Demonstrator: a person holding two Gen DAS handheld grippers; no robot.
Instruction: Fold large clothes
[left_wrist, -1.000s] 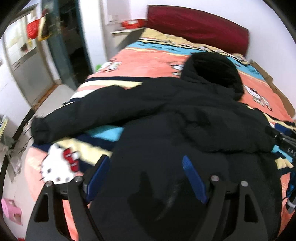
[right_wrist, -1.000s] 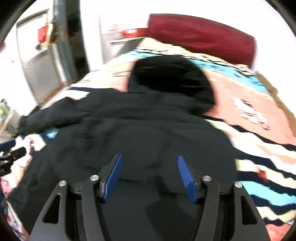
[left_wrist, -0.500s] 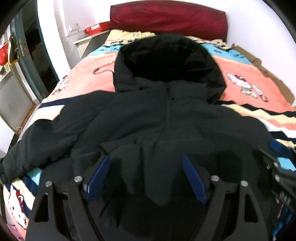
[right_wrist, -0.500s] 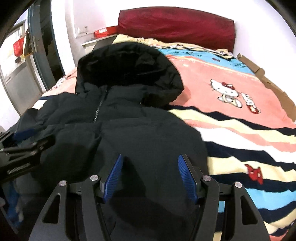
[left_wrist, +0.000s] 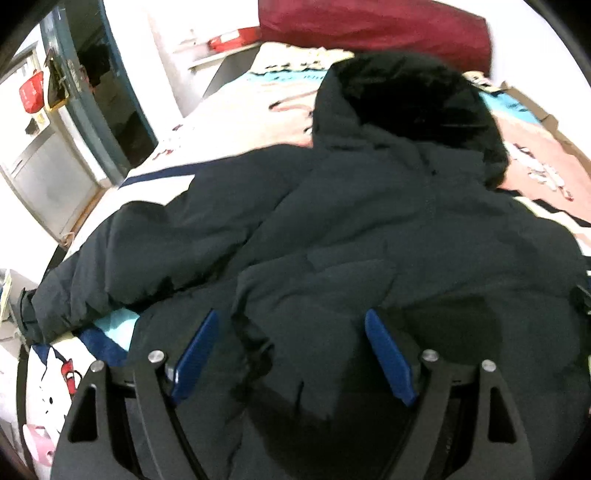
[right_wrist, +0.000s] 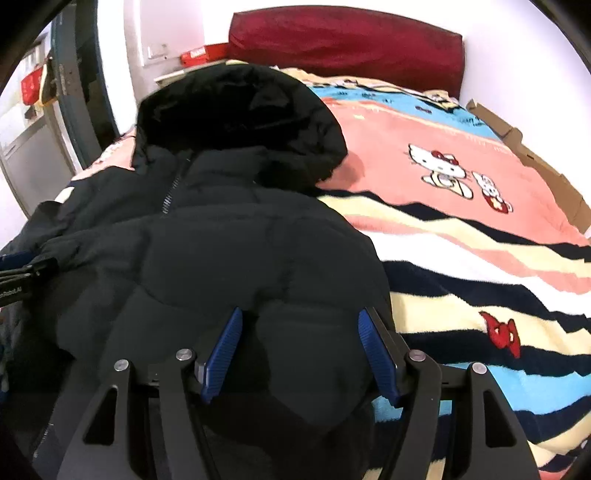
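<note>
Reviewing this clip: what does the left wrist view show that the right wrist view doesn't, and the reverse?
Only the left wrist view shows the jacket's outstretched sleeve reaching the bed's edge. Only the right wrist view shows the cat figures on the pink band and the red bow. Both show the black hooded jacket on the striped blanket, the red headboard, and open blue fingers over the jacket.

The left gripper (right_wrist: 18, 280) pokes in beside the black jacket (right_wrist: 229, 258), and it has tiny white letters on it. They look like "Robot.AI", but the start is cut off.
</note>
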